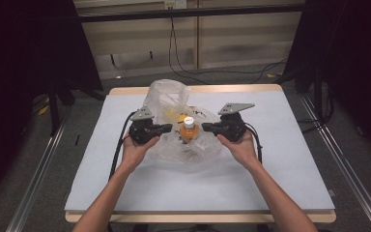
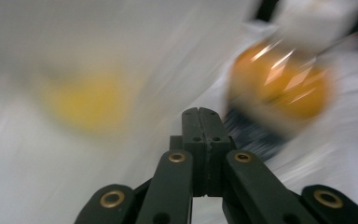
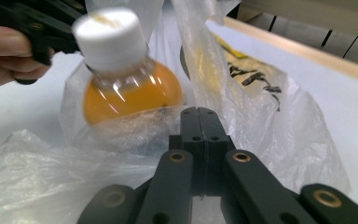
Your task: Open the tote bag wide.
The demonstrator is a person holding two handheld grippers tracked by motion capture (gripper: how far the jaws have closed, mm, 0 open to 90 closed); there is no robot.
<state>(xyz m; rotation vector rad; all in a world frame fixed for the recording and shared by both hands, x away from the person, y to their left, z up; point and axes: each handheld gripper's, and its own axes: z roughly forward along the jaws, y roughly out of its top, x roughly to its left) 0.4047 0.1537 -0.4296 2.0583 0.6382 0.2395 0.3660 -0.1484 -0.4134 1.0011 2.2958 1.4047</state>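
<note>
A small bottle of orange liquid (image 1: 188, 130) with a white cap stands upright inside a crumpled clear plastic bag (image 1: 168, 94) in the middle of the table. My left gripper (image 1: 169, 127) is just left of the bottle and my right gripper (image 1: 204, 128) just right of it, both pointing inward. In the left gripper view, which is blurred, the jaws (image 2: 203, 113) are pressed together, empty, with the bottle (image 2: 279, 86) ahead to the right. The right gripper view has its jaws (image 3: 203, 112) shut and empty against the bag film (image 3: 270, 116), the bottle (image 3: 126, 88) close ahead to the left.
The table (image 1: 280, 164) has a pale cover and a wooden edge. Something yellow (image 1: 171, 116) lies in the bag behind the bottle. Black printing marks the bag (image 3: 251, 74). Cables run over the floor beyond the table's far edge. The other hand and gripper (image 3: 23, 28) are behind the bottle.
</note>
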